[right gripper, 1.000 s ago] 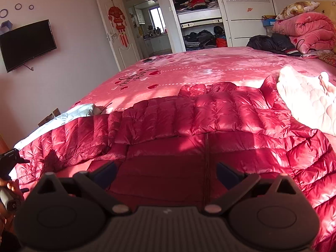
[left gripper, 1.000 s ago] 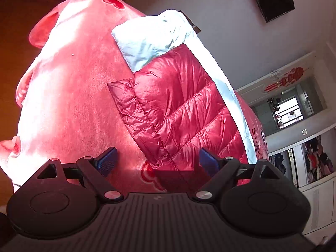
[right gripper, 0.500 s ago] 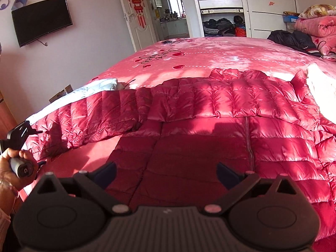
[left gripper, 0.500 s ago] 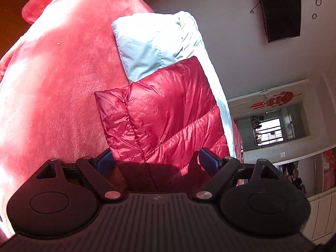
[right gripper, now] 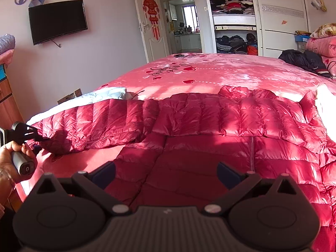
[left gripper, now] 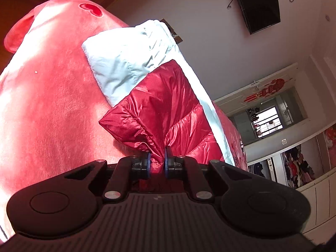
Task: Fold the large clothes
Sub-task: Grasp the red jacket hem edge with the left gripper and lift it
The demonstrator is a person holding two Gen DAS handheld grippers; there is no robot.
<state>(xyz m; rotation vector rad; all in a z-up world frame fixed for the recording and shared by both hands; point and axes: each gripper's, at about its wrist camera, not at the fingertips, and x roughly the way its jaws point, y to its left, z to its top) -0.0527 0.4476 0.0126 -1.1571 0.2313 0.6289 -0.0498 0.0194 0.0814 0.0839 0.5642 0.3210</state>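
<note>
Left wrist view: the left gripper (left gripper: 156,162) has its blue pads pinched tight on the cuff end of the sleeve of the glossy red quilted down jacket (left gripper: 168,113), fabric bunched between them. Beyond the cuff, a pale blue-white garment (left gripper: 126,61) lies partly under the sleeve on the pink plush bedspread (left gripper: 48,105).

Over to the right wrist view: the right gripper (right gripper: 166,173) hangs with its jaws spread wide and nothing between them, above the jacket's body (right gripper: 210,147). The jacket lies spread front-up across the near end of the bed, sleeve stretched out to the left, where the person's left hand (right gripper: 12,159) grips the other tool.

This looks light, puffy and slick: the shell will probably slide and spring back, so stitched edges are the best bets, like the cuff already taken, plus a hem or shoulder seam for the free gripper.
</note>
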